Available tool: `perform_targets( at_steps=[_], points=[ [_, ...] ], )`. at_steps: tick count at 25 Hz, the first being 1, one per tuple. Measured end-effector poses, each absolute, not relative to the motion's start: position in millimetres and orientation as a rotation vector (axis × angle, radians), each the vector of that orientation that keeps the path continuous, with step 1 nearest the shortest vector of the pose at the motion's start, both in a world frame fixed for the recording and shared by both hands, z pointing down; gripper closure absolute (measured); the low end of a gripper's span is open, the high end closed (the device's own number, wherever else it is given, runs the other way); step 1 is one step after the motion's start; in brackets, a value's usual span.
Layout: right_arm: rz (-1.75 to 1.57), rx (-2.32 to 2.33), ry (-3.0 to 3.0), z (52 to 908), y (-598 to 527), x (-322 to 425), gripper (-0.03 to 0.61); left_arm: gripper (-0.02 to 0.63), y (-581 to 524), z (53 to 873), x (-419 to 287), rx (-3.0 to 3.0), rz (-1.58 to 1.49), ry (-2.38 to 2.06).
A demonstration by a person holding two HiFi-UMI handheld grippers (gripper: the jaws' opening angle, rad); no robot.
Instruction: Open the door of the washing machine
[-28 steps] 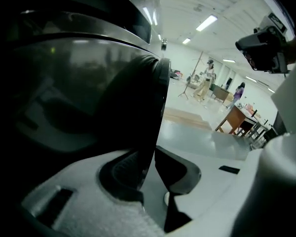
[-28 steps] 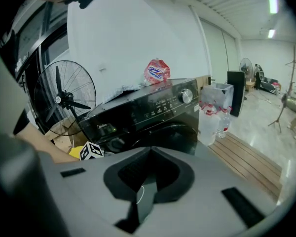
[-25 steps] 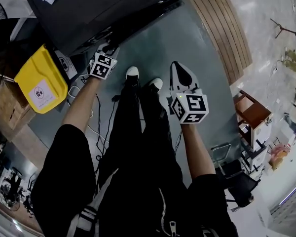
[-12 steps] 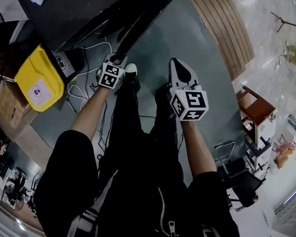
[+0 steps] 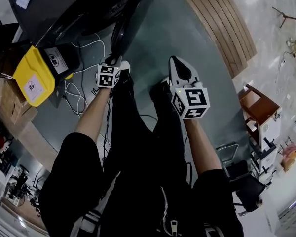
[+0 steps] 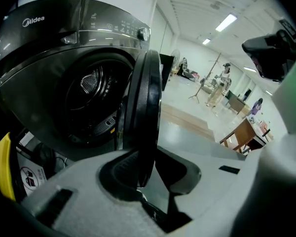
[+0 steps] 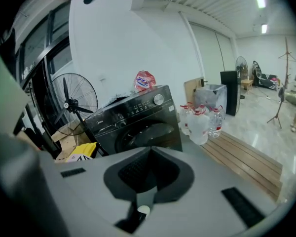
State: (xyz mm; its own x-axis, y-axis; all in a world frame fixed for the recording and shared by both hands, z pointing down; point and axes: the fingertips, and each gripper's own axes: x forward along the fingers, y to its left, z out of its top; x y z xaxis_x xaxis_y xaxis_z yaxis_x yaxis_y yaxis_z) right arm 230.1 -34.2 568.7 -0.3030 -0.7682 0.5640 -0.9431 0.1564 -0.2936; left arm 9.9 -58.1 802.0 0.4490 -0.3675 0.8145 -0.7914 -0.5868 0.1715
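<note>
We're in the middle of the pull on this one, I'd say. Nearest us, the left gripper (image 6: 150,164) is clamping at about half its spread on the rim of the door (image 6: 143,98). The door is standing edge-on between the pads, already swung well clear of the drum opening (image 6: 89,98) on the washing machine (image 6: 49,48). The right gripper (image 7: 149,174) is hanging off to the right with its jaws pressed together and nothing in them.

So the latch looks done. The next move is probably carrying that rim further round its arc without twisting it, until the door is sitting fully open, then letting go.

The left gripper view is giving us the grip itself, which the head view is hiding behind the marker cube. The head view is showing the yellow bin (image 5: 33,75) and white cables (image 5: 76,90) on the floor left of the machine. Only the right gripper view is catching the far stuff: the fan (image 7: 74,100), the water bottles (image 7: 202,120) and the wooden platform (image 7: 246,157).
</note>
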Motion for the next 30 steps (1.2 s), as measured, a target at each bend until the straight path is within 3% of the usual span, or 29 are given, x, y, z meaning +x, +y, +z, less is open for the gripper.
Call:
perform_targets(
  at_steps=[4, 8, 14, 30],
  points=[
    [0.881, 1.674, -2.167, 568, -21, 264, 0.575, 0.528, -39, 802, 39, 2.106, 0.993, -0.995],
    [0.892, 1.696, -2.172, 571, -8, 293, 0.575, 0.473, -16, 800, 78, 2.094, 0.946, -0.974],
    [0.901, 1.748, -2.158, 577, 10, 332, 0.575, 0.449, 7, 802, 139, 2.106, 0.884, -0.929],
    [0.932, 1.964, -2.014, 587, 73, 459, 0.575, 0.451, 23, 800, 322, 2.204, 0.795, -0.746]
  ],
)
